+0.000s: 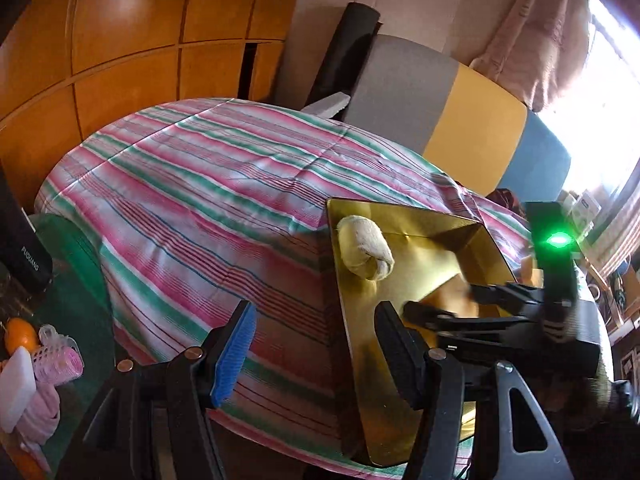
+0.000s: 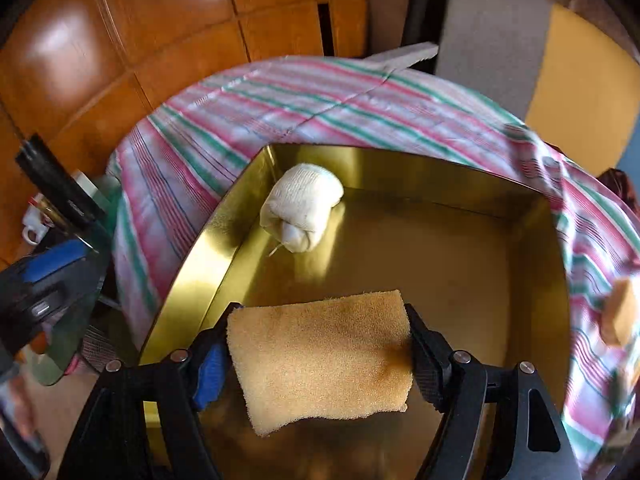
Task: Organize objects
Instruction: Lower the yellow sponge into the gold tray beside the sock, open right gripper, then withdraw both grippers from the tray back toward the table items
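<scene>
Tan sponge (image 2: 320,356) clamped in right gripper (image 2: 320,356) above gold tray (image 2: 420,168); left gripper (image 1: 316,352) wide, empty.

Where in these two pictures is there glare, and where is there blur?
Left wrist view: the window is blown out white, and the right gripper is smeared. Right wrist view: the wardrobe shows glare patches; edges blur, while the sponge stays sharp.
</scene>
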Demonstrator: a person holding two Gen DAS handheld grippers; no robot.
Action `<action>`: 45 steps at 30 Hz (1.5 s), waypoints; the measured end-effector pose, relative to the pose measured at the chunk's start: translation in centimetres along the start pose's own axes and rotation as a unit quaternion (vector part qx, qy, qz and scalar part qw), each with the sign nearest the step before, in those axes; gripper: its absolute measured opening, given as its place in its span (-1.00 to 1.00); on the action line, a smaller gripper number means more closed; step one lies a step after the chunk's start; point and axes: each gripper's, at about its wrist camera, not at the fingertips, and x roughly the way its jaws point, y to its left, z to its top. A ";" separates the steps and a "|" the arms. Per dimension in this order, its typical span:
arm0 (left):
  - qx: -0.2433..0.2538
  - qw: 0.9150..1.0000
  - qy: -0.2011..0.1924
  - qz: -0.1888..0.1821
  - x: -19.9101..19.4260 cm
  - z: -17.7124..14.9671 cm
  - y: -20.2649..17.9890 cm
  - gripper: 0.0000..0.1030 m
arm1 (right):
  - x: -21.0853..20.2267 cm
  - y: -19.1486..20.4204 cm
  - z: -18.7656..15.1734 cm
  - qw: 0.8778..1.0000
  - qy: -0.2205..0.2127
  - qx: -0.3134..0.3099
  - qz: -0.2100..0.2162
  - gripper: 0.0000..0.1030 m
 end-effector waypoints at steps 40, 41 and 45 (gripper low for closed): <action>0.113 0.993 -0.022 0.007 -1.5 -1.9 -8.1 0.22 | -10.3 -6.7 -5.2 0.984 -0.126 0.118 -0.051 1.00; 0.119 0.993 -0.021 0.005 -1.5 -2.0 -8.7 0.22 | -11.1 -7.4 -5.7 0.982 -0.132 0.124 -0.057 1.00; 0.142 0.990 -0.014 -0.005 -1.2 -2.4 -10.8 0.22 | -13.8 -10.3 -7.4 0.974 -0.149 0.147 -0.085 1.00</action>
